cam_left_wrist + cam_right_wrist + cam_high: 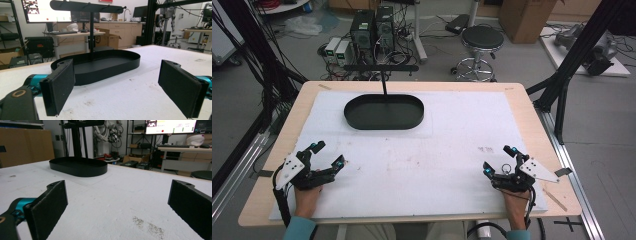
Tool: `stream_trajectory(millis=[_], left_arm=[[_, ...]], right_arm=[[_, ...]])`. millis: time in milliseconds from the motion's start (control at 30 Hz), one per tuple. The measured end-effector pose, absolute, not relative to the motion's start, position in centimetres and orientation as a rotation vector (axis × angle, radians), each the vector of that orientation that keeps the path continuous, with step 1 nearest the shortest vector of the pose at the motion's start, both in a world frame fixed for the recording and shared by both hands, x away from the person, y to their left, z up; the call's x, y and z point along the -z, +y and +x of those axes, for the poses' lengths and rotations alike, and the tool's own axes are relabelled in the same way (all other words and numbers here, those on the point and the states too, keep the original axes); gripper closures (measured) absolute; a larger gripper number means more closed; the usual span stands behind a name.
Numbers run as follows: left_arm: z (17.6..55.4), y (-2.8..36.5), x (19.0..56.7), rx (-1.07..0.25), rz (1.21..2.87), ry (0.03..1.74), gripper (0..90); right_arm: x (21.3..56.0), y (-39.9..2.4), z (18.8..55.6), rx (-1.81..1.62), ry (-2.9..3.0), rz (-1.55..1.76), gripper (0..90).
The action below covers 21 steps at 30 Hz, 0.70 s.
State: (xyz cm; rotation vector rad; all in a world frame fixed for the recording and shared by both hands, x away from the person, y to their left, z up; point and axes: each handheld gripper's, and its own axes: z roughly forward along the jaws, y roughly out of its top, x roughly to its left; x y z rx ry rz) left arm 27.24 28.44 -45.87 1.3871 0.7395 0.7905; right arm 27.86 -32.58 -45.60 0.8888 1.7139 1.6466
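A black oval tray [362, 121] with an upright post and a crossbar [381, 67] stands at the far middle of the white mat; its rim shows ahead in the left gripper view [110, 65] and farther off in the right gripper view [78, 167]. My left gripper [329, 154] rests low at the near left of the mat, jaws wide apart with nothing between the pads [59, 86]. My right gripper [498, 159] sits at the near right, also open and empty, its pads [48, 208] spread over bare mat.
The white mat [422, 155] covers a wooden table [534, 125]. Black frame struts [572, 55] rise at the right edge and cables hang at the left. A stool [481, 40] and computer boxes stand on the floor beyond the table.
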Motion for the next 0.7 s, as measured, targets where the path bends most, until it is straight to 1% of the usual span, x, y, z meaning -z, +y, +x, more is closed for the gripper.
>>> stream_trajectory(millis=[700], left_arm=[[27.29, 28.47, 45.87, -0.782, 1.382, 0.747, 14.4]], right_arm=[[45.58, -32.47, 27.88, -1.630, 1.711, 0.878, 1.9]])
